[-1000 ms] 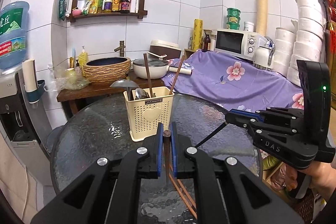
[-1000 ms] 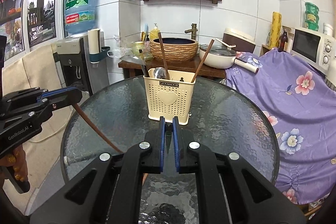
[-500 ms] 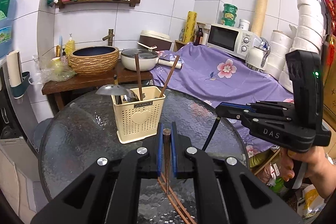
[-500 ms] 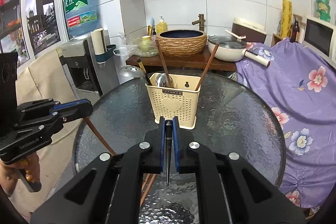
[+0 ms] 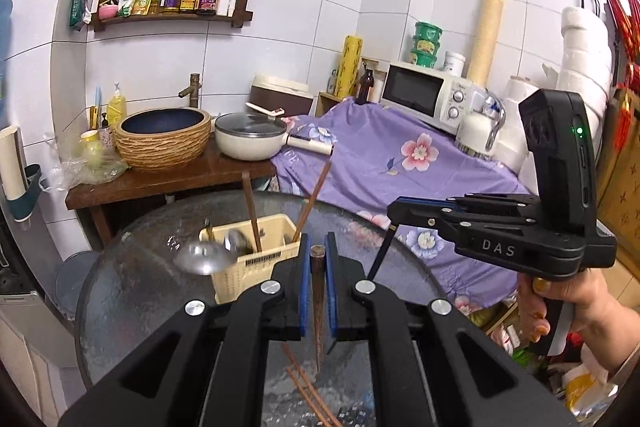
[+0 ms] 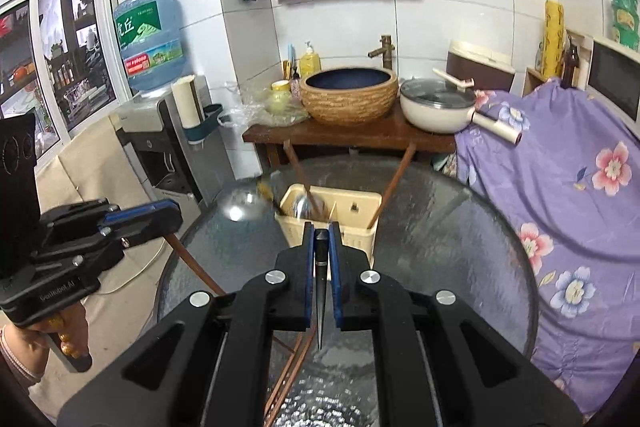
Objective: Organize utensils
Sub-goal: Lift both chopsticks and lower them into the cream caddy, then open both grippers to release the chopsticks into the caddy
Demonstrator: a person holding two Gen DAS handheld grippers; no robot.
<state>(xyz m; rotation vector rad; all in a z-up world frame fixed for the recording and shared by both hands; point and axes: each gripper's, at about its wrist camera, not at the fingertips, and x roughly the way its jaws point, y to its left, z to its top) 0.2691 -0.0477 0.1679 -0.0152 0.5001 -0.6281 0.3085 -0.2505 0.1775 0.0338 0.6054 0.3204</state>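
Holding, left gripper (image 5: 318,247): its blue-padded fingers are clamped on a brown chopstick (image 5: 319,307), blunt end up between the pads, thin end pointing down above the glass.
Holding, right gripper (image 6: 321,231): narrow, pinching a dark chopstick (image 6: 320,291) whose tapered tip hangs below the fingers over the table.
Cross view: the left wrist camera shows the right gripper (image 5: 394,207) from the side with the dark stick slanting down from its fingertips; the right wrist camera shows the left gripper (image 6: 176,219) with the brown stick slanting down from it.
Utensil holder (image 5: 256,263): cream perforated basket standing on the round glass table (image 5: 132,291), just beyond both grippers. Two brown chopsticks lean in it, along with a spoon; a metal ladle (image 5: 204,259) juts out over its left side.
Loose chopsticks (image 5: 308,399): a brown pair lying on the glass near the camera, under the left gripper.
Surroundings: wooden side table behind with a woven basin (image 5: 164,139) and a lidded white pan (image 5: 250,141); purple floral cloth (image 5: 400,163) to the right, with a microwave (image 5: 424,95).
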